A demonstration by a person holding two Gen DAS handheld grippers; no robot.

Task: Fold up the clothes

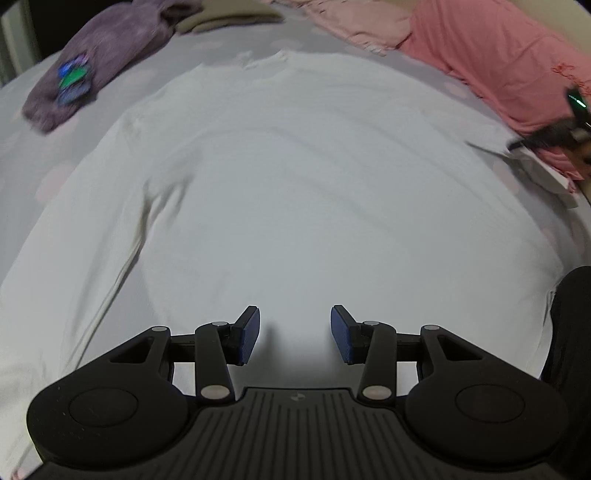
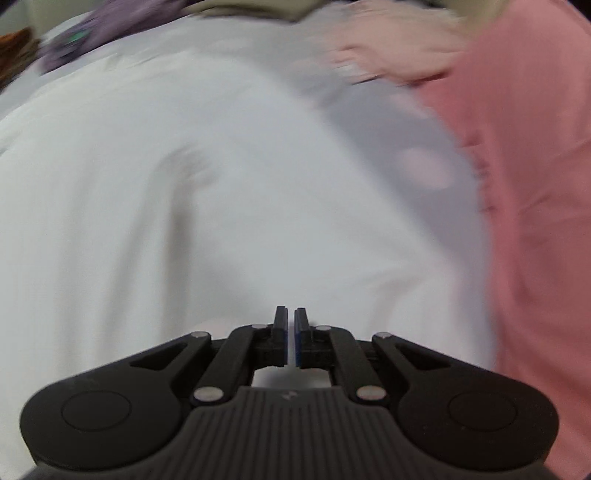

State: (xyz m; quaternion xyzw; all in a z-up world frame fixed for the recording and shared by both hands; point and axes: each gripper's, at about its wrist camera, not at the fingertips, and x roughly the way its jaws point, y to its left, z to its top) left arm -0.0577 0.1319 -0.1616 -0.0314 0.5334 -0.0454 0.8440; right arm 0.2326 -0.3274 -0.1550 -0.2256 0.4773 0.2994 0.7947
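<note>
Beyond the left gripper [image 1: 294, 334], whose blue-padded jaws stand apart with nothing between them, a white long-sleeved shirt [image 1: 288, 177] lies spread flat on a pale grey bedsheet with faint pink spots [image 1: 33, 155]. Its long axis runs straight away from the tool: the hem sits under the fingers and the collar at the far end. One sleeve runs down along the body to the left of the jaws. Far off to the left a crumpled purple garment [image 1: 99, 62] rests on the sheet; a beige cloth [image 1: 229, 18] lies beyond the collar. To the far right lie a pale pink garment [image 1: 362, 22] and, beside it, a coral-pink garment [image 1: 498, 62], with a dark shape at the right edge too blurred to make out.

Ahead of the right gripper [image 2: 290, 338], jaws drawn almost together with only a sliver of gap and no cloth visibly pinched, the same shirt fills the blurred view, the coral-pink garment to its right.
</note>
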